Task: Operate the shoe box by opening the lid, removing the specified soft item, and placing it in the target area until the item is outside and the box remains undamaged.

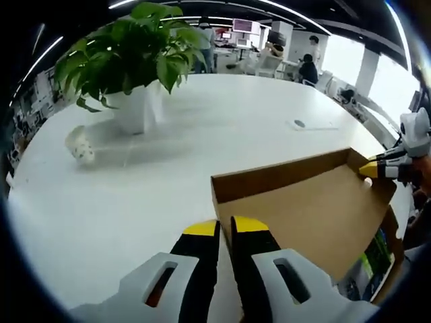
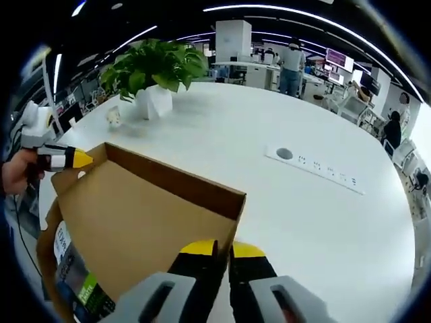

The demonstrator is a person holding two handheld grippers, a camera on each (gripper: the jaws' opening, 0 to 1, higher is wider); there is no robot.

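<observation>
Left gripper view: the left tool (image 1: pixel 225 229), jaws nearly closed, pinches the near edge of the raised brown cardboard shoe-box lid (image 1: pixel 310 208). The right tool (image 1: pixel 377 169) meets the lid's far corner. A potted green plant in a white pot (image 1: pixel 138 67) stands on the white bench (image 1: pixel 202 134), well apart from the lid.

Right gripper view: the right tool (image 2: pixel 223 252), jaws nearly closed, clamps the lid (image 2: pixel 135 215) at its front edge. The left tool (image 2: pixel 74 159) meets the opposite corner. Below the lid, the open box interior (image 2: pixel 77 282) shows green-labelled contents; the soft item cannot be identified.
</observation>
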